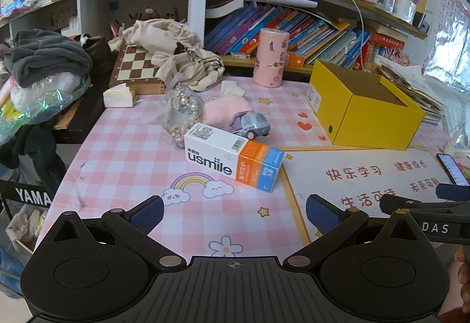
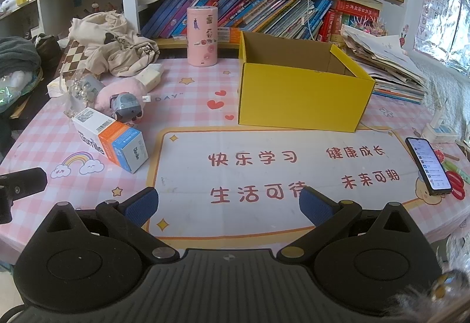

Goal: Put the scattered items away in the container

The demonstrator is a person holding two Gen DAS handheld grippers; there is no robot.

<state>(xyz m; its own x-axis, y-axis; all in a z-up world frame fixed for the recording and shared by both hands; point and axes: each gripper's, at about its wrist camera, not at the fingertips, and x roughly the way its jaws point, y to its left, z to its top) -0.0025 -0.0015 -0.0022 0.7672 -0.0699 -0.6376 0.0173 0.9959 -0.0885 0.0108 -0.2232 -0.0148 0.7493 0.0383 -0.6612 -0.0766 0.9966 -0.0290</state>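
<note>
An open yellow box point(image 1: 367, 114) point(image 2: 299, 93) stands on the pink checked table, empty as far as I see. A white and orange usmiile carton point(image 1: 235, 160) point(image 2: 110, 137) lies on its side left of it. Behind the carton sit a small grey-purple toy car point(image 1: 252, 124) point(image 2: 126, 110), a pink fluffy item point(image 1: 223, 110) point(image 2: 120, 92) and a pearl trinket in gauze point(image 1: 180, 108) point(image 2: 79, 93). My left gripper point(image 1: 233, 211) is open, low over the table in front of the carton. My right gripper point(image 2: 229, 202) is open over the white mat, holding nothing.
A pink cylinder point(image 1: 270, 57) point(image 2: 202, 36) stands at the back by a shelf of books. Beige cloth point(image 1: 176, 52) lies over a chessboard point(image 1: 138, 67). A phone point(image 2: 427, 165) rests at the table's right edge. A paper stack point(image 2: 382, 64) lies right of the box.
</note>
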